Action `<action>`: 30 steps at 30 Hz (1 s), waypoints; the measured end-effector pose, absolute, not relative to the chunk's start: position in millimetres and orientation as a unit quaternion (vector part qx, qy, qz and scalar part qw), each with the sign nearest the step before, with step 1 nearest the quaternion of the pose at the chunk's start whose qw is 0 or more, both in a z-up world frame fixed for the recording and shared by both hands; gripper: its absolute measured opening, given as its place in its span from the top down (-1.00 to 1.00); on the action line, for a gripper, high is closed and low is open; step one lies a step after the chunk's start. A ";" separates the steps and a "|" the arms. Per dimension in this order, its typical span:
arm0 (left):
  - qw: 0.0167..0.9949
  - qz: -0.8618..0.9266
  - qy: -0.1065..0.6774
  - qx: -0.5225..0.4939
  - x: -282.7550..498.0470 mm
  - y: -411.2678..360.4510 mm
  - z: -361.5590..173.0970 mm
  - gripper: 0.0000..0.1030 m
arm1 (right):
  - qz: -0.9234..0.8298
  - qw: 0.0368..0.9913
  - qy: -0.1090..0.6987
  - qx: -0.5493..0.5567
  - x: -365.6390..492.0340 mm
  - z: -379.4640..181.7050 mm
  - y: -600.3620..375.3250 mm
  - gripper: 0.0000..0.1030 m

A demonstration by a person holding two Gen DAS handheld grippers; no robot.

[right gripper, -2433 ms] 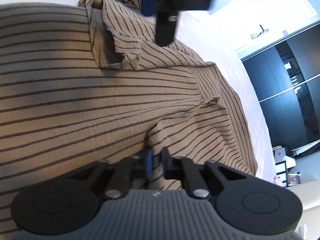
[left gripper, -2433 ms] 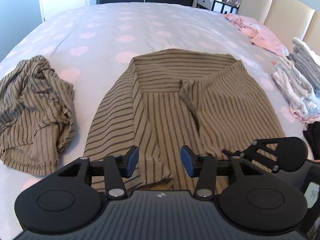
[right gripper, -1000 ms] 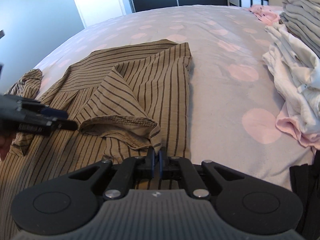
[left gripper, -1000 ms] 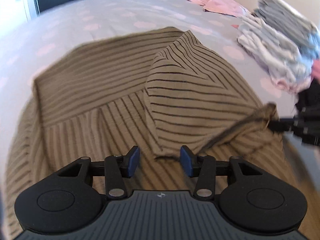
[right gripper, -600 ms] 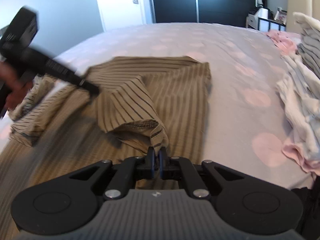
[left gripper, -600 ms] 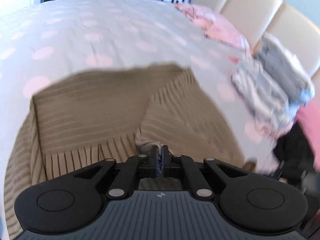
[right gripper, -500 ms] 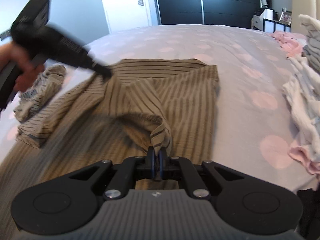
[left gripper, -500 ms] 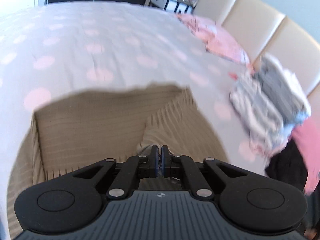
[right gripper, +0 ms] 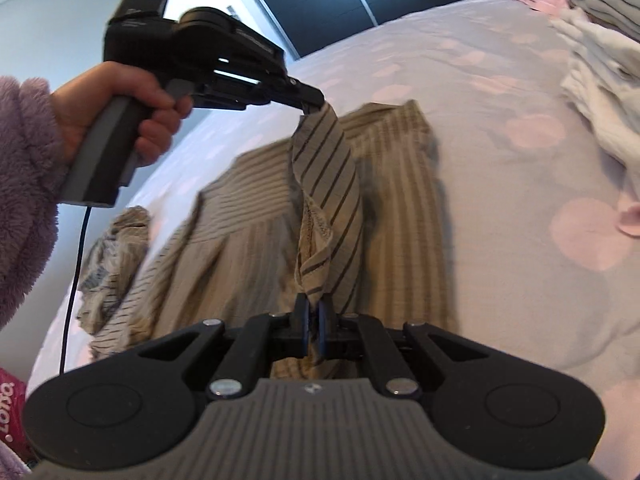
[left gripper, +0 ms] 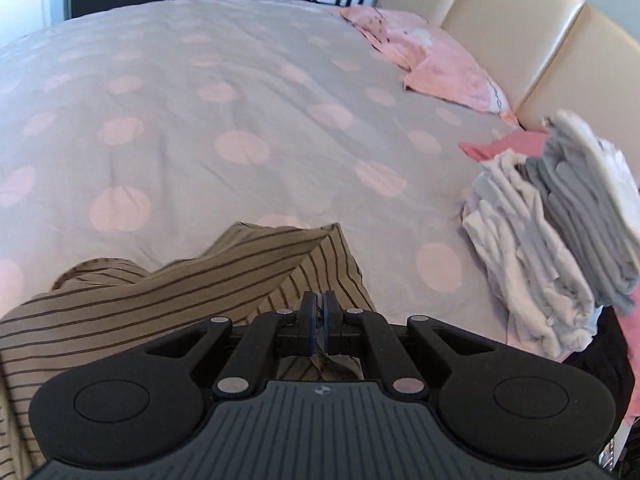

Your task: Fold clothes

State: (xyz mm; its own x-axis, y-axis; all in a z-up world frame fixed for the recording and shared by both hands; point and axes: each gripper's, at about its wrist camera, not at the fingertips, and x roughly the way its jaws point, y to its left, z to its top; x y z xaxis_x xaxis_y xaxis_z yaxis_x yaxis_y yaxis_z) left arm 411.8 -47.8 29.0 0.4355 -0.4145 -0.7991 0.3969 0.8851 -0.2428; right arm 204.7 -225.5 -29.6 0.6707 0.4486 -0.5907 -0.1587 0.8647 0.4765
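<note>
Starting with the left wrist view:
Left gripper (left gripper: 319, 320): the blue-padded fingers (left gripper: 308, 322) are seen pressed together on a bunched edge of the striped shirt (left gripper: 168, 300); a scrap of cloth shows in the slit between them.
Striped shirt: a tan fold with dark stripes is drawn up to the fingers and is spread below and to the left, over the near part of the bed (left gripper: 240, 92).
Bed: a grey cover with pale pink dots is stretched away toward a beige padded headboard (left gripper: 520, 36).
Pink pillow (left gripper: 436, 68): laid at the head of the bed, just before the headboard.
Folded pile (left gripper: 560, 220): grey and white garments are stacked at the right edge of the bed, well apart from the shirt.

Turning to the right wrist view:
Right gripper (right gripper: 314, 322): the fingers (right gripper: 302, 320) are closed narrowly on a hemmed corner of the striped shirt (right gripper: 400, 208).
Left gripper (right gripper: 310, 106): held up in the person's left hand (right gripper: 120, 112), its tip is clamped on the far end of the same lifted strip.
Striped shirt: a twisted band is held taut in the air between both grippers, while the body is left lying flat on the bed (right gripper: 500, 80) beneath.
Crumpled striped garment (right gripper: 108, 264): heaped on the bed to the left of the shirt.
White clothes (right gripper: 600, 92): piled at the right edge.
</note>
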 end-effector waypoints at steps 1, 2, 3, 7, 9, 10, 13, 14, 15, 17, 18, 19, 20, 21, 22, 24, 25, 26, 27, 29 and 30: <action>0.848 -0.241 0.472 -0.010 413.1 -51.1 23.7 0.97 | 0.164 0.892 0.372 0.199 204.6 -31.7 -227.9 0.89; 0.847 -0.246 0.471 -0.014 414.2 -53.3 18.5 0.97 | 0.156 0.891 0.376 0.202 204.4 -33.8 -230.3 0.89; 0.844 -0.253 0.473 -0.023 415.1 -54.4 15.2 0.95 | 0.150 0.890 0.380 0.203 203.9 -35.7 -232.5 0.88; 0.851 -0.270 0.449 -0.024 406.7 -51.6 12.9 0.15 | 0.119 0.895 0.385 0.191 201.0 -39.3 -237.0 0.52; 0.857 -0.269 0.439 -0.010 401.7 -44.1 16.3 0.15 | 0.112 0.902 0.376 0.178 198.3 -37.1 -237.0 0.37; 0.858 -0.268 0.438 -0.006 399.5 -38.6 16.9 0.15 | 0.109 0.906 0.371 0.172 197.2 -35.5 -236.6 0.37; 0.864 -0.262 0.429 0.008 392.3 -20.3 18.1 0.17 | 0.095 0.925 0.345 0.131 192.8 -27.0 -229.7 0.33; 0.865 -0.259 0.429 0.016 389.1 -15.2 16.6 0.26 | 0.087 0.933 0.333 0.108 191.0 -23.5 -226.0 0.33; 0.866 -0.256 0.429 0.023 385.8 -10.1 15.0 0.33 | 0.085 0.939 0.321 0.087 190.2 -20.0 -221.4 0.33; 0.866 -0.252 0.431 0.037 379.7 -0.9 9.9 0.41 | 0.100 0.944 0.308 0.065 189.8 -14.8 -212.1 0.34; 0.865 -0.250 0.434 0.040 378.3 0.9 5.8 0.41 | 0.109 0.945 0.305 0.055 190.1 -13.3 -207.1 0.34; 0.864 -0.248 0.437 0.044 376.8 2.6 1.7 0.41 | 0.118 0.945 0.303 0.045 192.0 -12.6 -202.3 0.35; 0.862 -0.246 0.440 0.048 375.4 4.4 -2.4 0.41 | 0.120 0.944 0.306 0.034 194.5 -13.3 -198.6 0.36; 0.862 -0.243 0.443 0.052 375.3 4.4 -6.9 0.39 | 0.118 0.943 0.312 0.023 196.4 -14.8 -195.3 0.36; 0.861 -0.240 0.446 0.055 375.2 4.4 -11.5 0.33 | 0.115 0.941 0.317 0.011 198.4 -16.2 -192.0 0.36; 0.859 -0.231 0.454 0.053 377.2 7.2 -20.5 0.26 | 0.103 0.937 0.334 -0.005 203.2 -21.8 -188.9 0.41; 0.858 -0.226 0.458 0.052 378.1 8.6 -24.9 0.27 | 0.097 0.934 0.345 -0.007 205.9 -25.2 -190.0 0.78; 0.854 -0.231 0.465 0.044 379.7 9.3 -28.5 0.50 | 0.091 0.930 0.355 -0.009 208.6 -28.5 -191.0 0.89; 0.849 -0.236 0.472 0.036 381.3 10.0 -32.0 0.65 | 0.084 0.927 0.364 -0.007 209.8 -32.6 -193.6 0.88; 0.853 -0.227 0.466 0.061 380.6 5.7 -37.0 0.82 | 0.071 0.922 0.380 0.004 210.4 -41.7 -200.8 0.88; 0.857 -0.218 0.461 0.079 379.9 3.3 -39.7 0.90 | 0.069 0.919 0.389 0.006 211.3 -46.3 -203.6 0.88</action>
State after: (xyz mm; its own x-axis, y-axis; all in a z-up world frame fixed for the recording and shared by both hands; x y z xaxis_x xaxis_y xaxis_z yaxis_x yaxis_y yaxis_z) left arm 379.9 3.3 -39.7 0.4803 -0.3007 -0.8240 0.4470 0.8922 -0.0651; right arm 211.3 -203.6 -46.3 0.6876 0.1316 -0.7140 -0.1219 0.9904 0.0651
